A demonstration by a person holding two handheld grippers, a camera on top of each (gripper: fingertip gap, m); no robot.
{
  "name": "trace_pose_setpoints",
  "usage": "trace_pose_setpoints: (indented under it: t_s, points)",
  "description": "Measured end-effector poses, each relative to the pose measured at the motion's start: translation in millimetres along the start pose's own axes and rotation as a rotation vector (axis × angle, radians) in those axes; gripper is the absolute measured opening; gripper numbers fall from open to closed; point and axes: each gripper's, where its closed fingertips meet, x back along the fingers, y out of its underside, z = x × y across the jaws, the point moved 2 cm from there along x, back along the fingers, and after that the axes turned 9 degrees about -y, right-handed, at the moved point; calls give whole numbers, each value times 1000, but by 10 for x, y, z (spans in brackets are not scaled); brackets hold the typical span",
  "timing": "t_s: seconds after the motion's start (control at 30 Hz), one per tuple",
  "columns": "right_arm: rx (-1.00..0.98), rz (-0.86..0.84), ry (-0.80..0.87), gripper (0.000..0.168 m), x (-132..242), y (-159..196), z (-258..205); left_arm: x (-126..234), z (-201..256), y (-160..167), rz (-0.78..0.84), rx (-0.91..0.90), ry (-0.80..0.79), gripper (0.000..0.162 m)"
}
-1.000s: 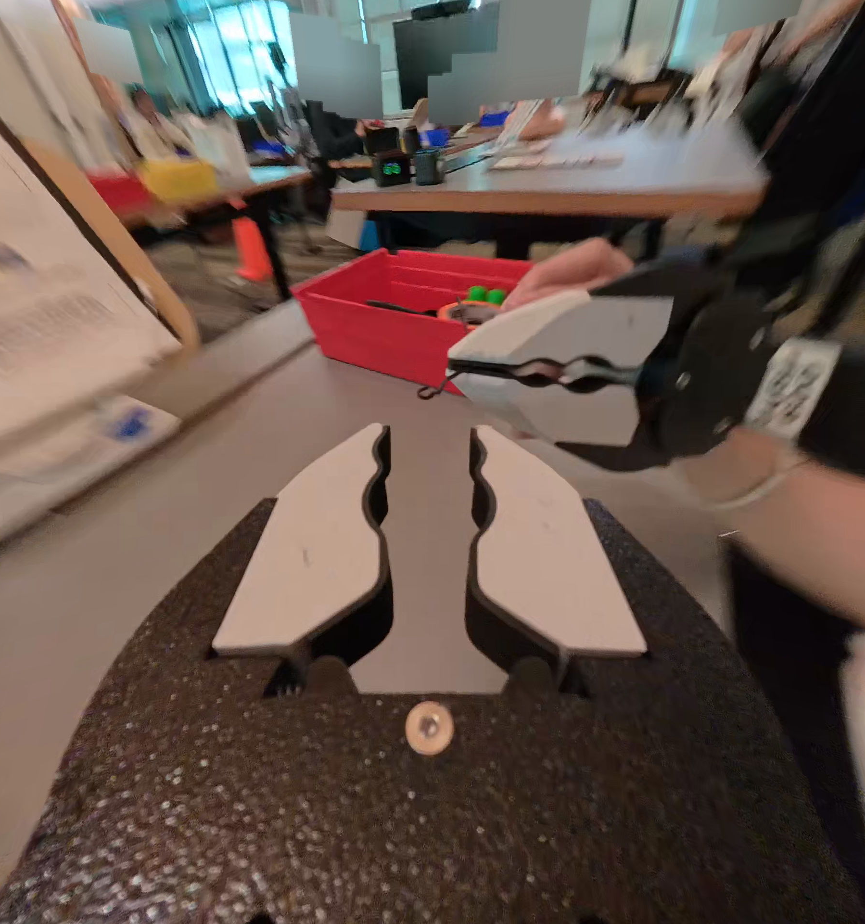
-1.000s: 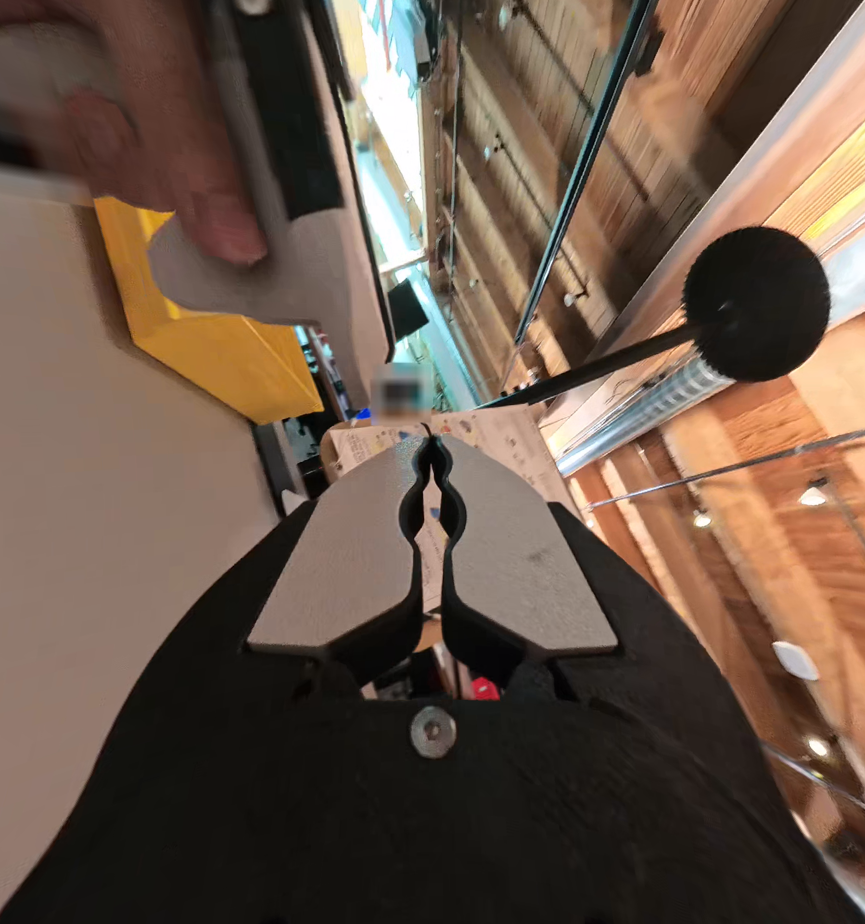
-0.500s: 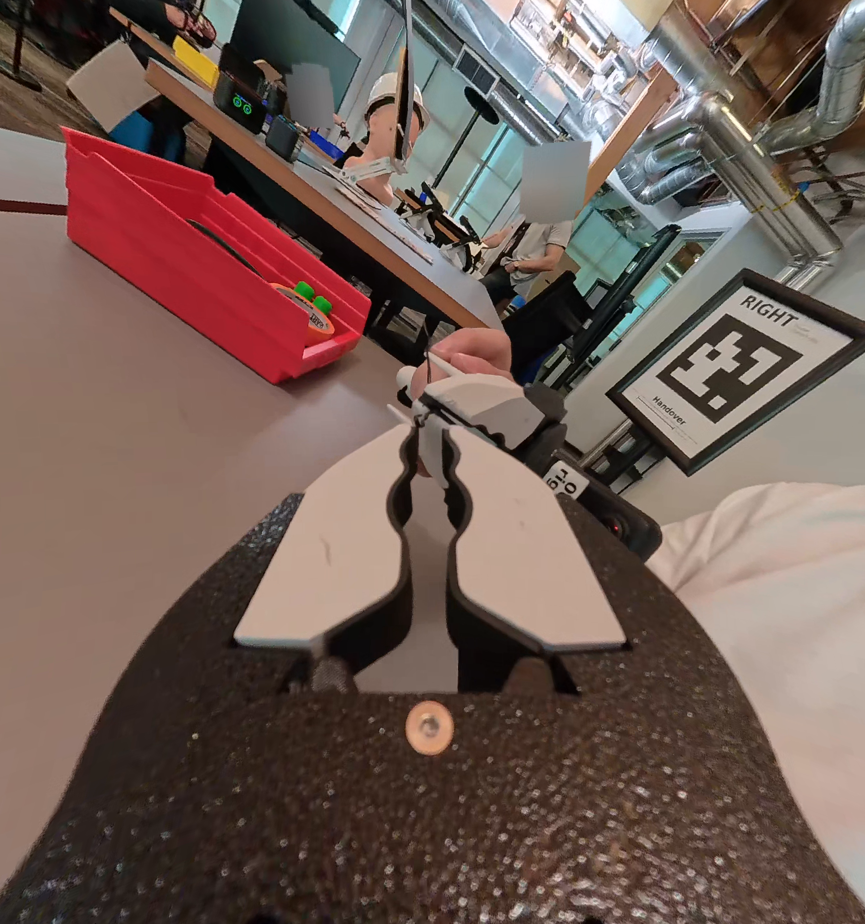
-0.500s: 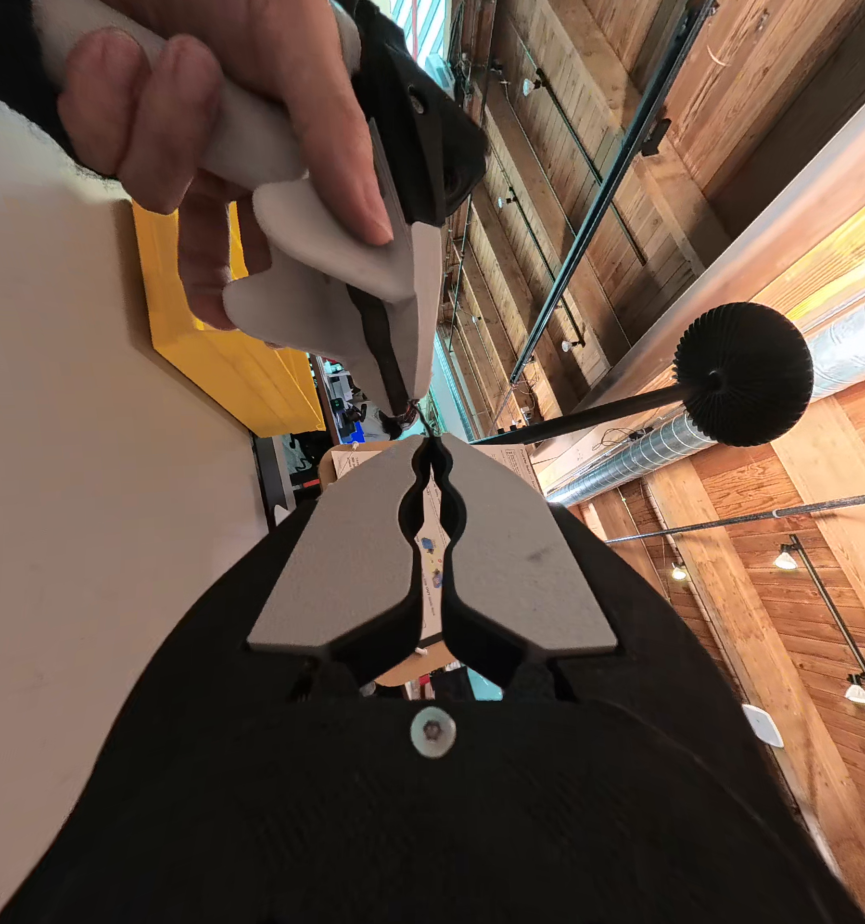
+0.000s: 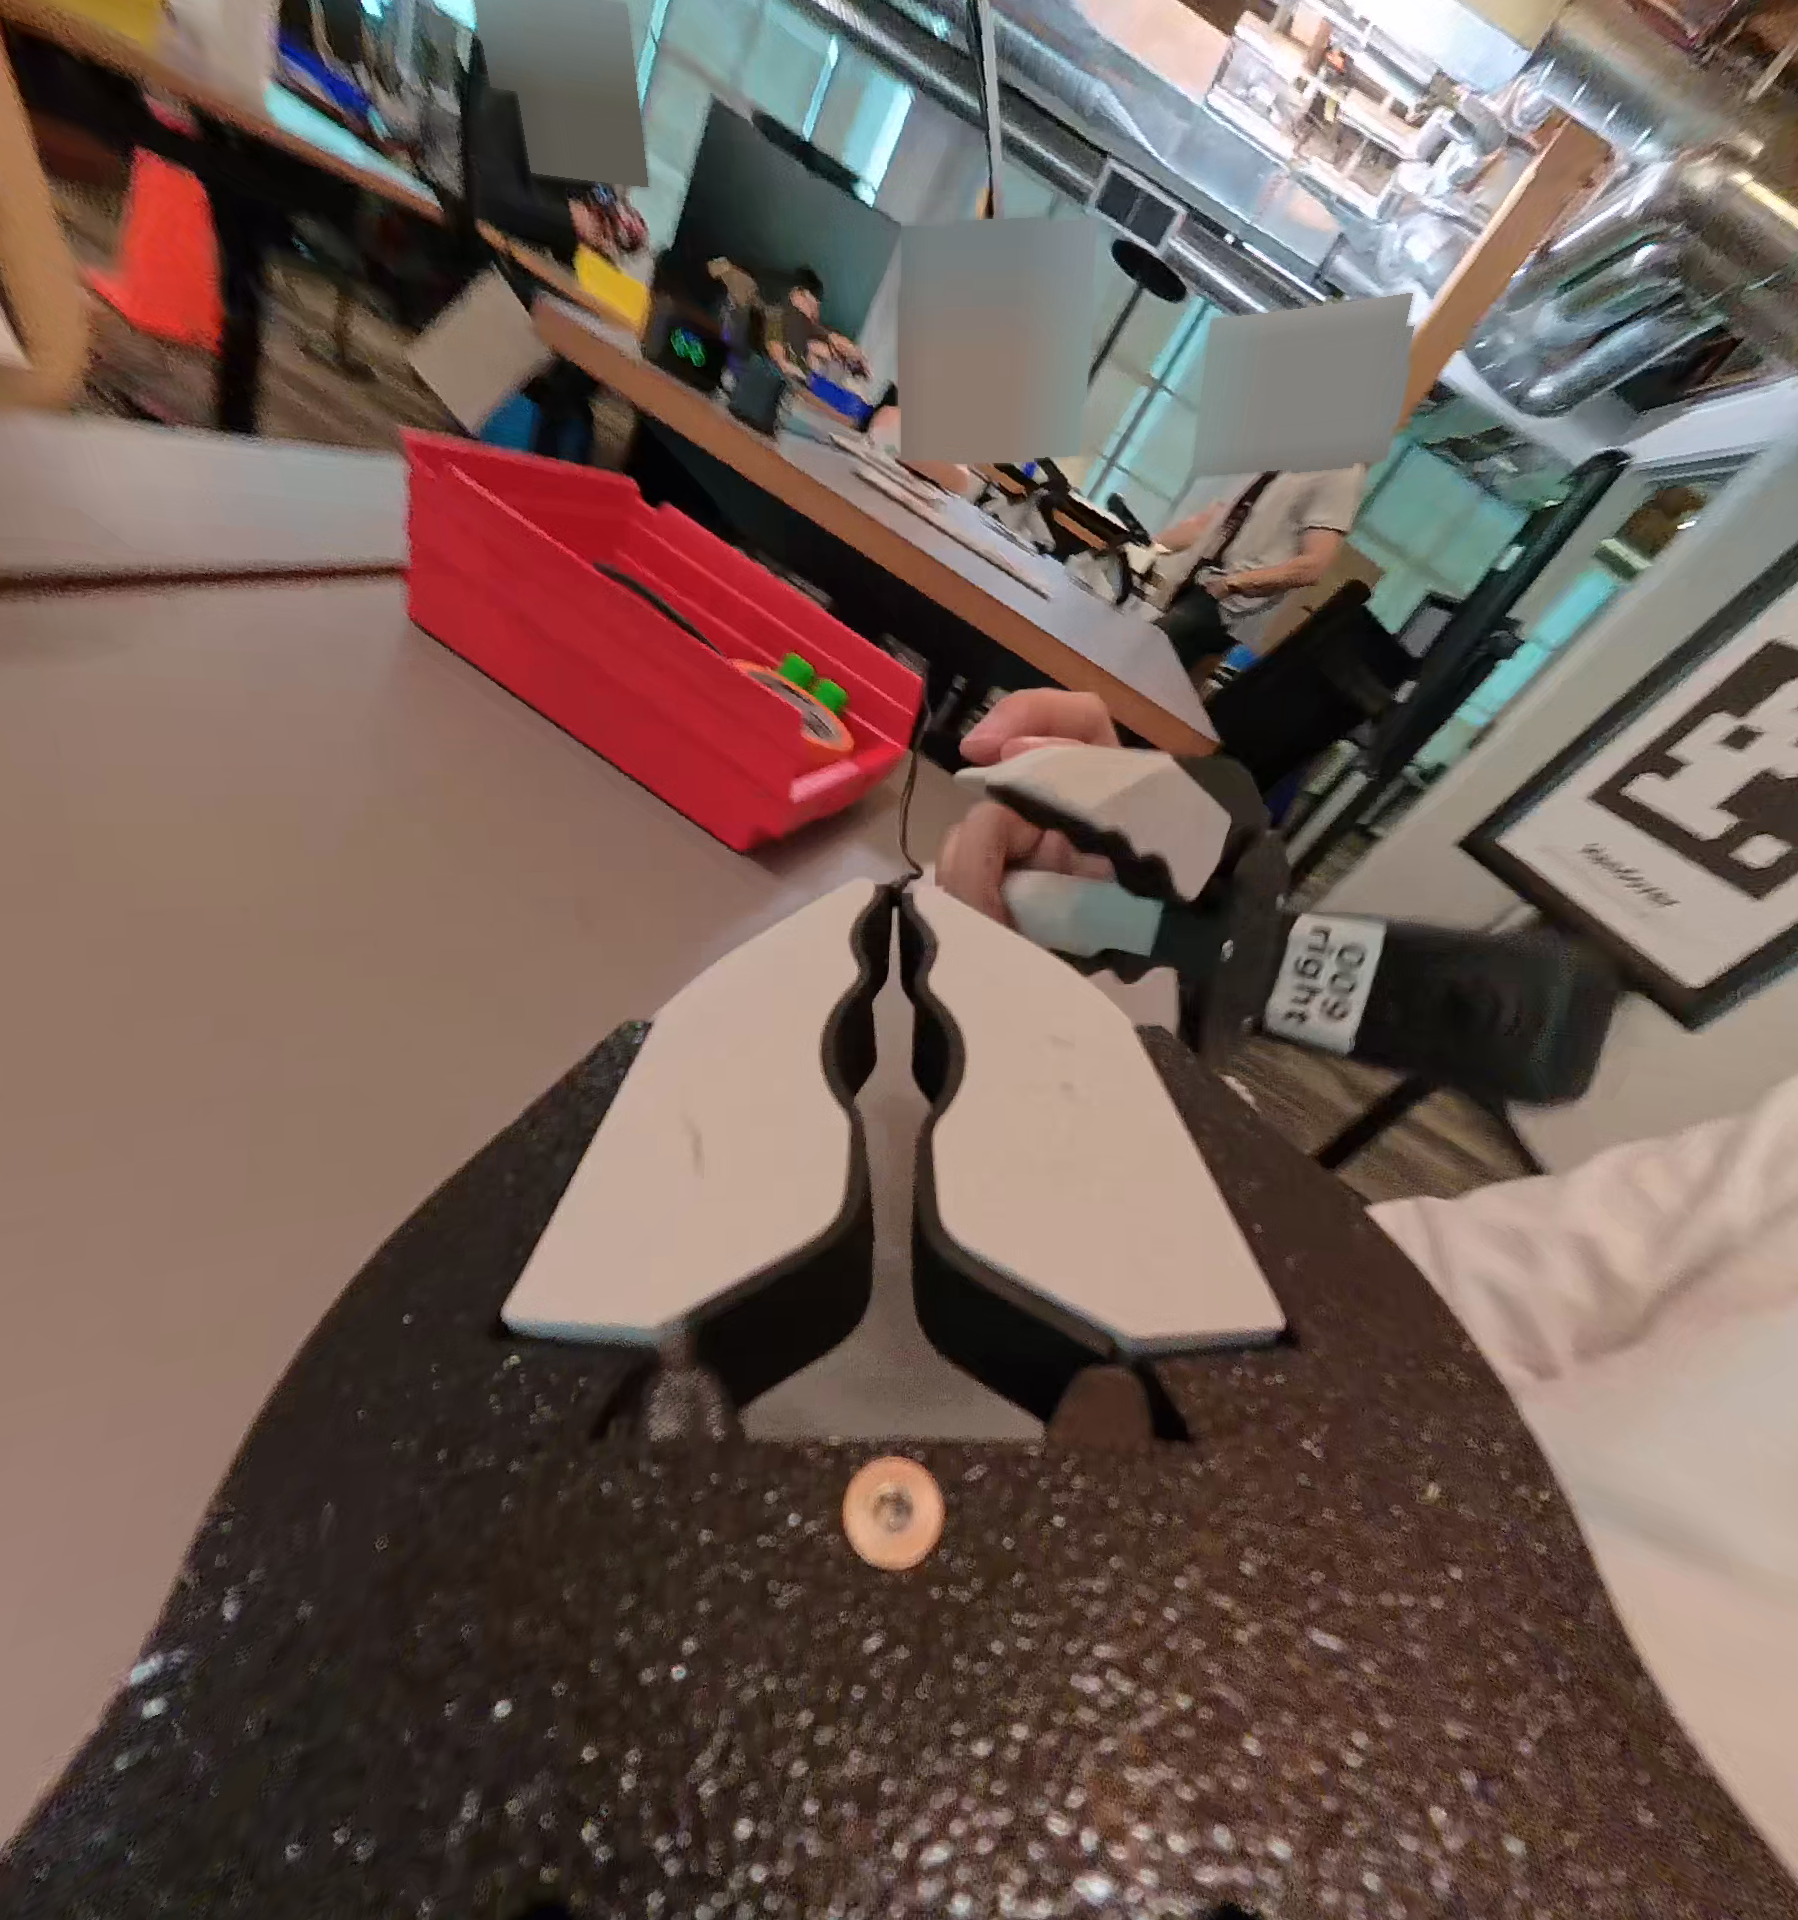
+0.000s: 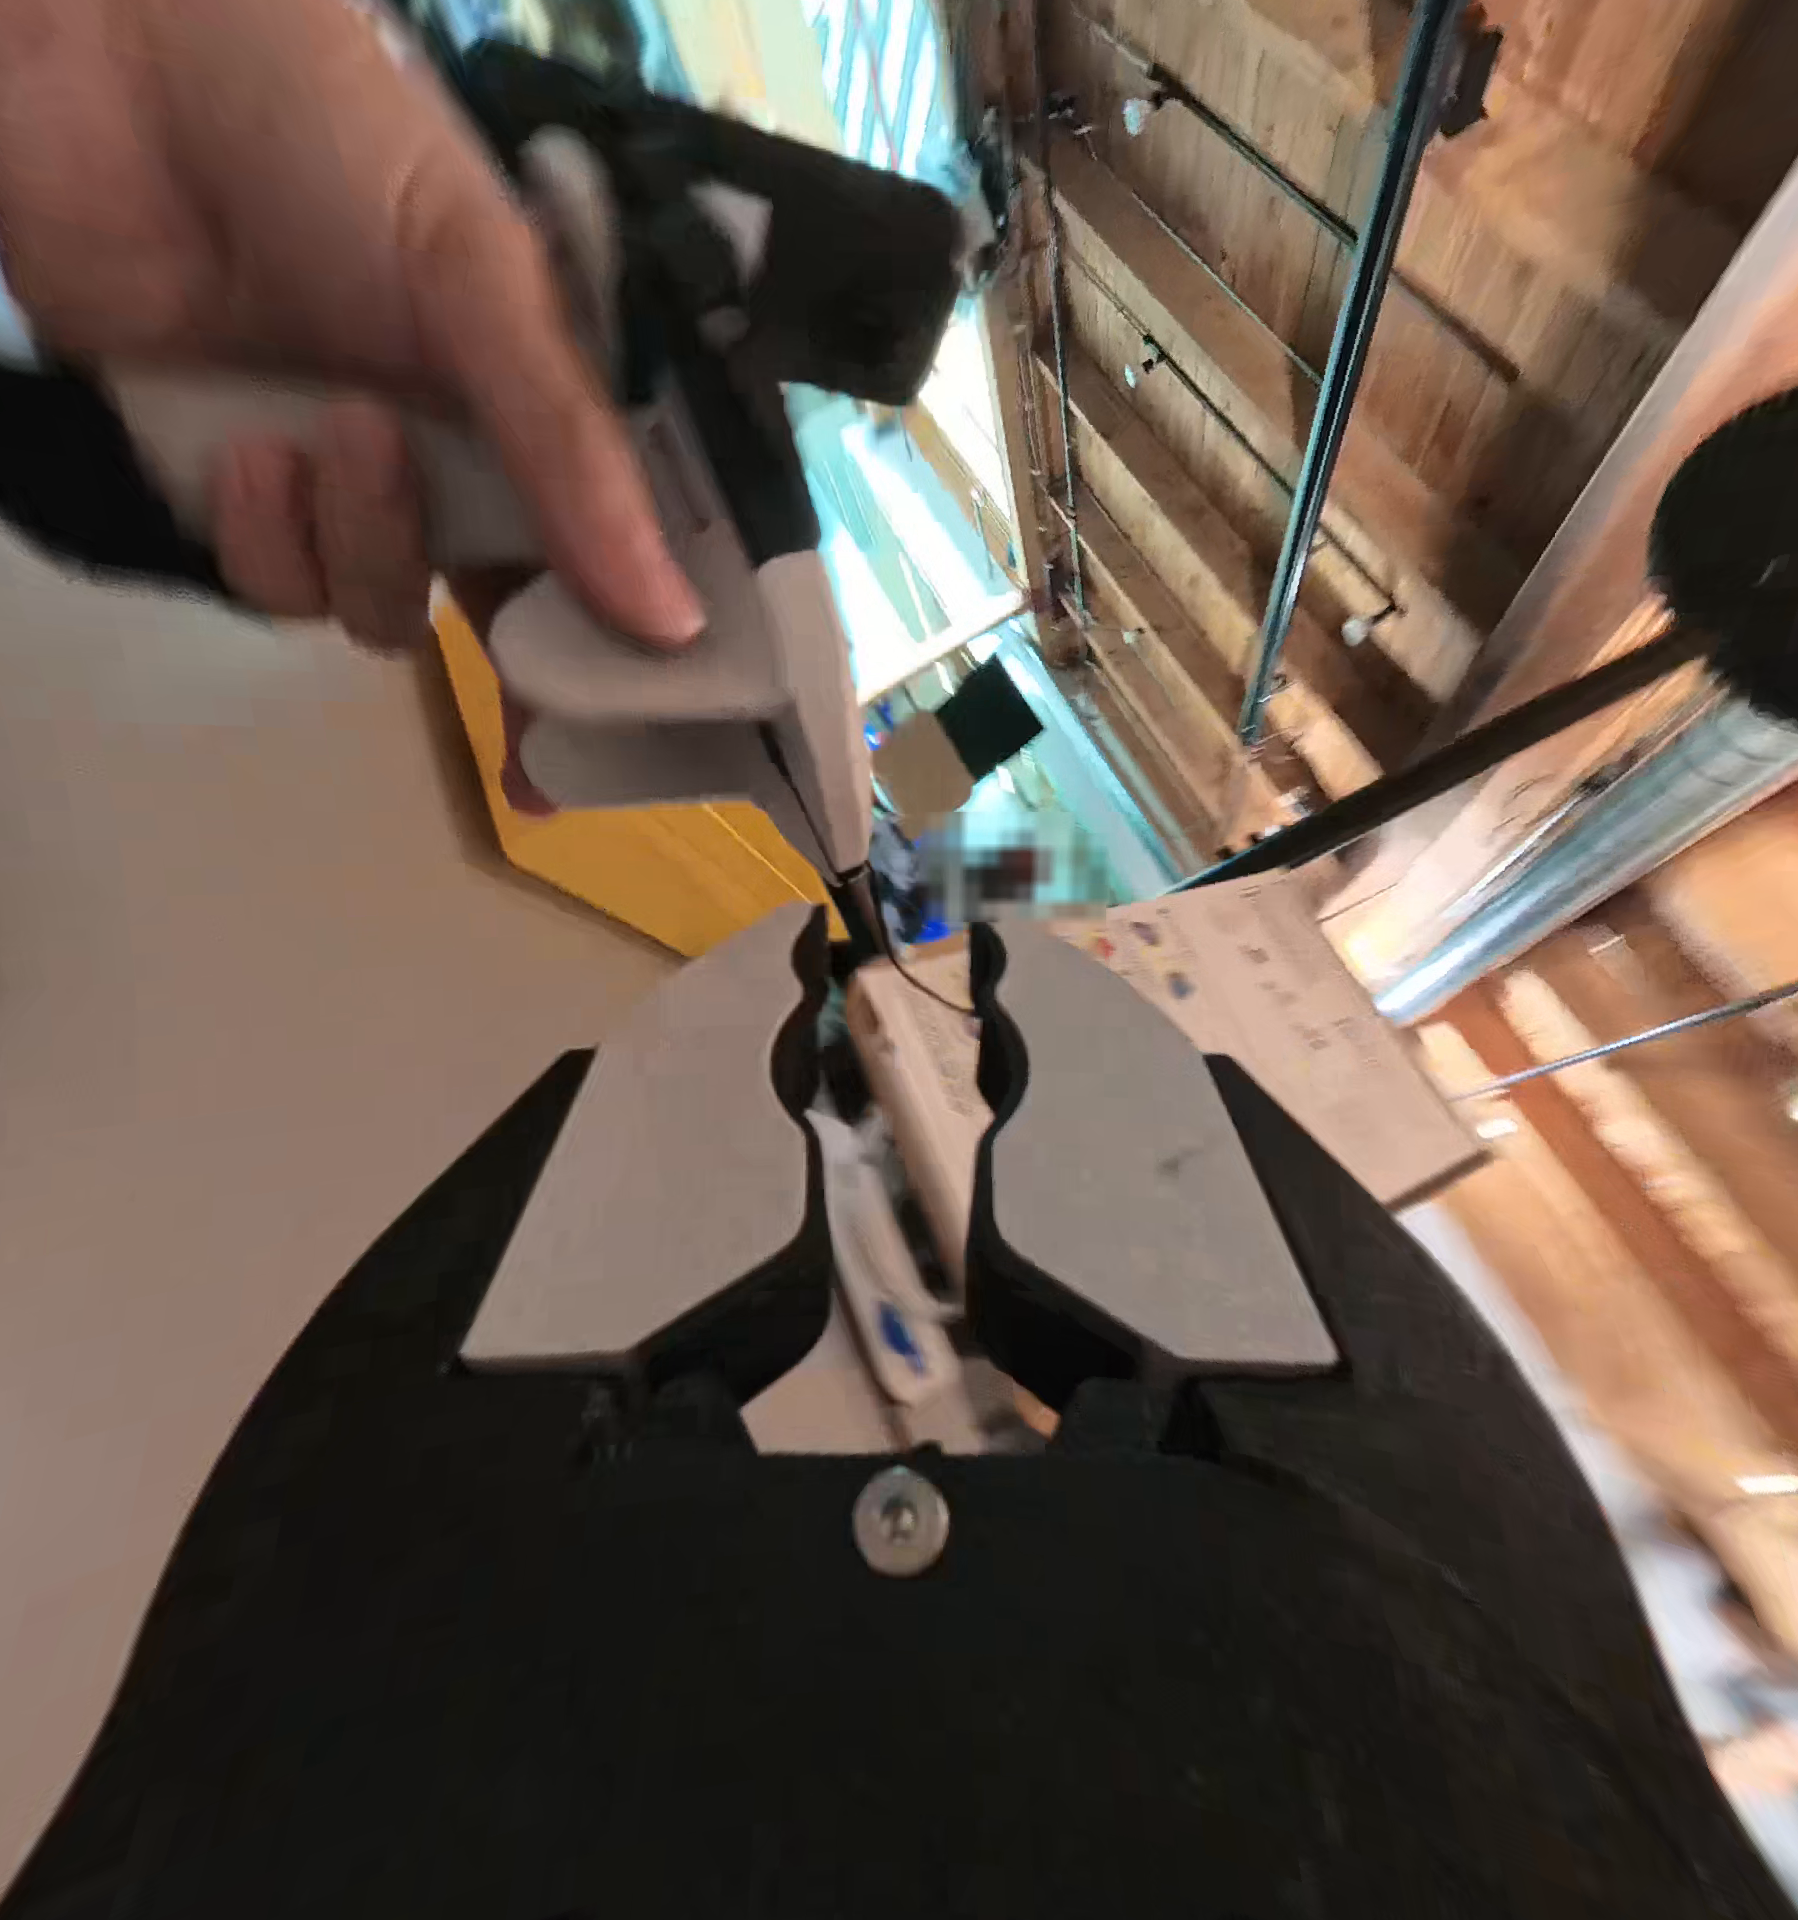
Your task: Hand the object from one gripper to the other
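Pinching a thin black wire [image 5: 907, 821] at its very tips, the left gripper [image 5: 893, 902] is gripping the strand's lower end while the rest is curling upward in the air above the grey table [image 5: 251, 883]. The right gripper [image 6: 900, 951] is standing with its fingers apart, empty, just beside the wire; in its own view the strand is trailing loosely across the gap. The wire looks featherlight, limp and springy, likely to slip or bend away, so it is probably best pinched near the fingertips, close to the held end. A red bin [image 5: 604, 634] is sitting farther back on the table.
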Motion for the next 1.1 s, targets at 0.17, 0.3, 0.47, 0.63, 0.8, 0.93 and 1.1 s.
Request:
trace_pose_setpoints:
  t_s: [0.17,0.3,0.47,0.63,0.8,0.93,1.1]
  points:
    - [-908,237,-113,59,46,104,227,130,14,-161,126,-96,-2,1]
    - [-1631,531,-363,56,56,134,215,128,76,-145,124,-25,102,1]
    - [-1947,632,-557,41,-13,114,81,35,71,3,54,-80,110,0]
    - [-1995,638,-603,37,-19,151,26,29,68,15,59,-157,87,0]
    - [-1946,592,-555,10,1,241,0,26,7,25,49,-149,55,0]
    - [-1908,567,-529,18,2,231,12,-4,-16,64,27,-149,41,0]
    - [-1871,533,-472,0,-9,278,24,-33,2,81,17,-156,37,1]
